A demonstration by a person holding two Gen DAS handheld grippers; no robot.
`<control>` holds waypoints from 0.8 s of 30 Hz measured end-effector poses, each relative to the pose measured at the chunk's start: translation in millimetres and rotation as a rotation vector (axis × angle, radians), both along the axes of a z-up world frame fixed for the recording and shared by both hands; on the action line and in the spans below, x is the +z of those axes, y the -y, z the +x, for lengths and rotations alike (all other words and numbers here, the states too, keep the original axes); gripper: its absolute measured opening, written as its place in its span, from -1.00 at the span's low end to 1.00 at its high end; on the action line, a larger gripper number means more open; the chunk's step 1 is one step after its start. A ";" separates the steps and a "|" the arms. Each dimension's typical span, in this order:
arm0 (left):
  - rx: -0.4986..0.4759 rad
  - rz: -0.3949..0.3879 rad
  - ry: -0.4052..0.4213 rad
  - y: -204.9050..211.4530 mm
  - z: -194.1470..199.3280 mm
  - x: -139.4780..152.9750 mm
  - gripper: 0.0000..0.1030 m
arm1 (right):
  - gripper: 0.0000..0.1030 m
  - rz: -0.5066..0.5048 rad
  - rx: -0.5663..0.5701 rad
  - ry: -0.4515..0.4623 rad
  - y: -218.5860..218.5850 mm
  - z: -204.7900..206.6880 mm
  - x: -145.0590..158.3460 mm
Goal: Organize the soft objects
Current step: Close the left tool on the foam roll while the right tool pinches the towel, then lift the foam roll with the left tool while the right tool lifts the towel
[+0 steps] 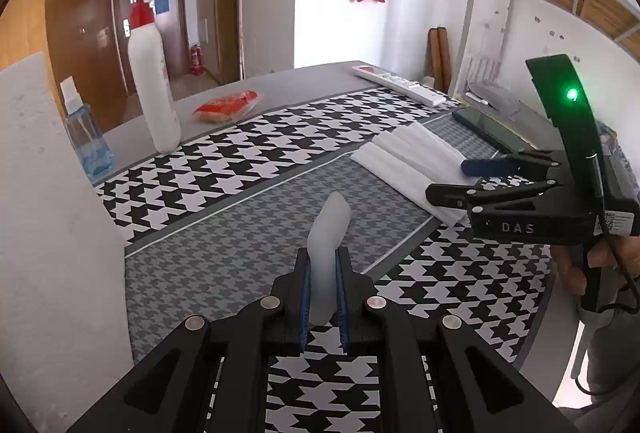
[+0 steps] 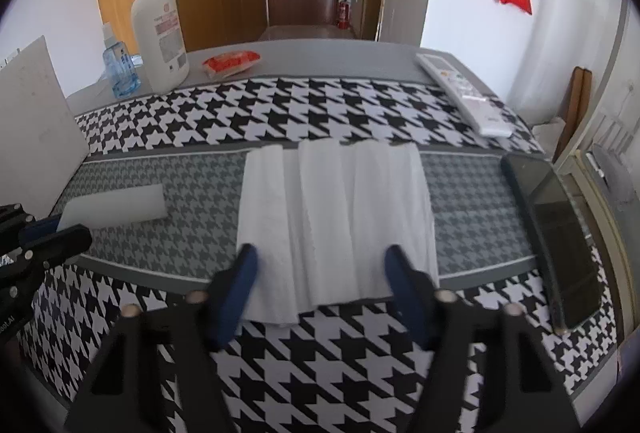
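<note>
L gripper (image 1: 324, 265) clenched on white sponge (image 1: 329, 233); R gripper (image 2: 320, 265) fingers apart over tissue stack (image 2: 336, 217).

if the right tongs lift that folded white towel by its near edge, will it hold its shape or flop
Probably flop: the folded white paper towel lies in loose, soft pleats that look thin. It seems light, so the right tongs, open astride its near edge, would likely lift only that edge. The pleats may also unfold, since nothing visible binds them.
</note>
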State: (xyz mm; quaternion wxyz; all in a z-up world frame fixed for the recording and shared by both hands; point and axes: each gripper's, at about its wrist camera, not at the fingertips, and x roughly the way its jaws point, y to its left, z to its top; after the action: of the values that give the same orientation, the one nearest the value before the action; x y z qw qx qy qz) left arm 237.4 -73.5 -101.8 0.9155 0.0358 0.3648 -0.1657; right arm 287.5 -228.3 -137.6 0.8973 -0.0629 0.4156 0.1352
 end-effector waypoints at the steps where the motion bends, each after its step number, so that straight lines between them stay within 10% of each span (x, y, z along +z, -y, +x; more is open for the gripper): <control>1: 0.000 -0.003 0.002 -0.8 -0.2 0.7 -0.77 | -0.05 0.002 -0.002 -0.007 0.4 1.1 -0.8; 9: 0.007 -0.002 0.020 -1.4 -3.1 2.9 -0.77 | -0.77 -0.009 0.011 0.005 -3.1 -1.2 0.5; 24: 0.029 -0.022 0.083 -5.5 -9.0 16.1 -0.77 | -0.83 0.126 -0.029 0.089 11.5 -35.0 27.7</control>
State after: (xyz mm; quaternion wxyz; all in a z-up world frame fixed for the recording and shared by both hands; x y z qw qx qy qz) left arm 228.4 -68.0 -85.8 0.9326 0.0274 0.3250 -0.1546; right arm 252.5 -239.8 -109.9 0.9189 -0.0062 0.3668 0.1450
